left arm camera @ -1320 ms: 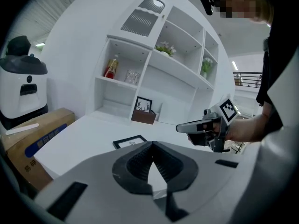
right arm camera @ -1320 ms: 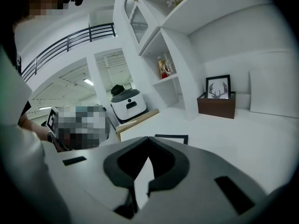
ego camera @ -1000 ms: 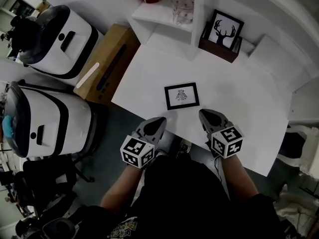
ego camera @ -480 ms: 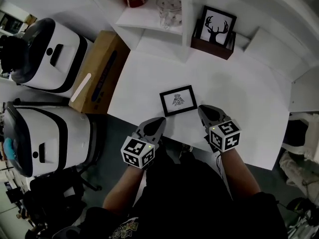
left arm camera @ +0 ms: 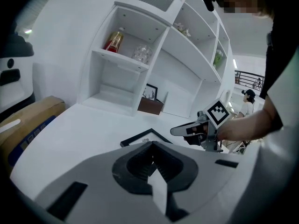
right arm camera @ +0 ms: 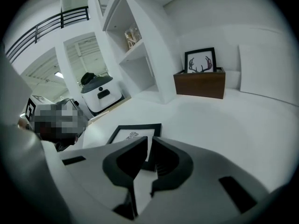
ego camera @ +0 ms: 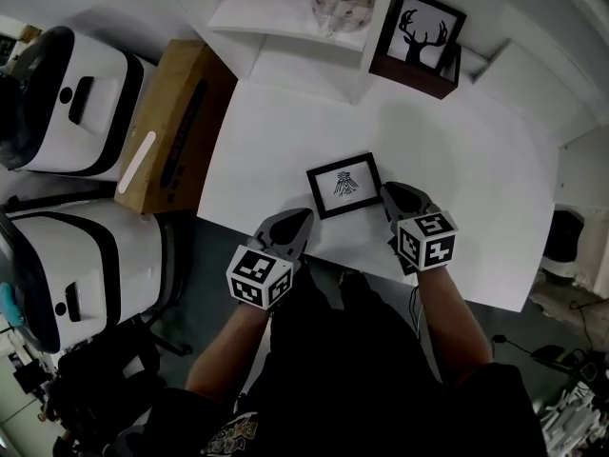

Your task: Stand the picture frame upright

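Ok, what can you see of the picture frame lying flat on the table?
The picture frame is rectangular: a thin black border around white paper with a dark drawing. It lies flat, face up, slightly skewed, near the table's front edge. The shut right gripper is at its right side; nothing holds it.

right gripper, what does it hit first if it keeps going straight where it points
Probably the frame, lying flat just ahead of the right gripper, likely at its near corner; depth is hard to judge.

black picture frame (ego camera: pixel 343 185) flat on table
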`<act>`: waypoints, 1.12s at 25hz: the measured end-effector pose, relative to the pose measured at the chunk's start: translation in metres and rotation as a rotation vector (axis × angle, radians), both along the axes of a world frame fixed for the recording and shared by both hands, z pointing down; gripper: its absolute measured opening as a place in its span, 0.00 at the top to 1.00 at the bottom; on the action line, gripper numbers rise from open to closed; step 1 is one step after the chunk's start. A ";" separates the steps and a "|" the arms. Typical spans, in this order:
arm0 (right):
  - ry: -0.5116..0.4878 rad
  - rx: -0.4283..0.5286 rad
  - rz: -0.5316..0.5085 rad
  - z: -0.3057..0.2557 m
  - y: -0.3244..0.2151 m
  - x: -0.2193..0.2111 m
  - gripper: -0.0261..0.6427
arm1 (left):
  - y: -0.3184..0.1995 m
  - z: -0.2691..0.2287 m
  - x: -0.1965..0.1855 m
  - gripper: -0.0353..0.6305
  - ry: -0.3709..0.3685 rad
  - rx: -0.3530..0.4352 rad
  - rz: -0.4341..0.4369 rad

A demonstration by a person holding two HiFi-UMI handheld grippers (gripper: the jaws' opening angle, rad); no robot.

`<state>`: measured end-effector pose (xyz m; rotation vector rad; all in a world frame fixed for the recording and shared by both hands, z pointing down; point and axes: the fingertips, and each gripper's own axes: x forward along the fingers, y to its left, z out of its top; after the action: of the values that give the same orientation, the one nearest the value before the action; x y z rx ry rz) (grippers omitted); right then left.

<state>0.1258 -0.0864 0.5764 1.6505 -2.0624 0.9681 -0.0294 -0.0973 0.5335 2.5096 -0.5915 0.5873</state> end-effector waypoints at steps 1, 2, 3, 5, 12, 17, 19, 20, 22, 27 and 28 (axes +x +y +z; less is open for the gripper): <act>0.016 -0.013 -0.001 0.005 -0.002 0.000 0.95 | -0.001 0.002 -0.001 0.94 0.000 -0.006 0.002; 0.034 -0.027 -0.001 0.009 -0.003 0.000 0.95 | -0.002 0.004 -0.002 0.94 0.000 -0.012 0.004; 0.048 -0.041 -0.001 0.013 -0.004 0.000 0.94 | -0.002 0.006 -0.002 0.94 -0.001 -0.018 0.008; 0.060 -0.069 0.004 0.021 -0.005 0.002 0.89 | -0.003 0.011 -0.004 0.94 -0.004 -0.026 0.016; 0.051 -0.107 0.016 0.032 -0.010 -0.001 0.85 | -0.007 0.020 -0.010 0.94 -0.011 -0.044 0.018; 0.053 -0.132 0.018 0.040 -0.014 -0.003 0.84 | -0.011 0.023 -0.009 0.94 -0.015 -0.050 0.020; 0.049 -0.138 0.027 0.042 -0.015 -0.003 0.84 | -0.011 0.025 -0.009 0.94 -0.017 -0.055 0.021; 0.045 -0.138 0.033 0.042 -0.016 -0.003 0.84 | -0.011 0.026 -0.010 0.94 -0.019 -0.058 0.022; 0.032 -0.139 0.048 0.042 -0.016 -0.003 0.86 | -0.012 0.029 -0.010 0.94 -0.023 -0.066 0.023; -0.036 -0.143 0.085 0.042 -0.017 -0.001 0.87 | -0.010 0.035 -0.005 0.94 -0.031 -0.089 0.040; -0.048 -0.143 0.089 0.042 -0.017 0.000 0.87 | -0.009 0.036 -0.003 0.94 -0.034 -0.092 0.043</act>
<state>0.1255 -0.1030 0.6185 1.6720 -1.9138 1.1671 -0.0326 -0.1067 0.5694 2.4360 -0.5116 0.6589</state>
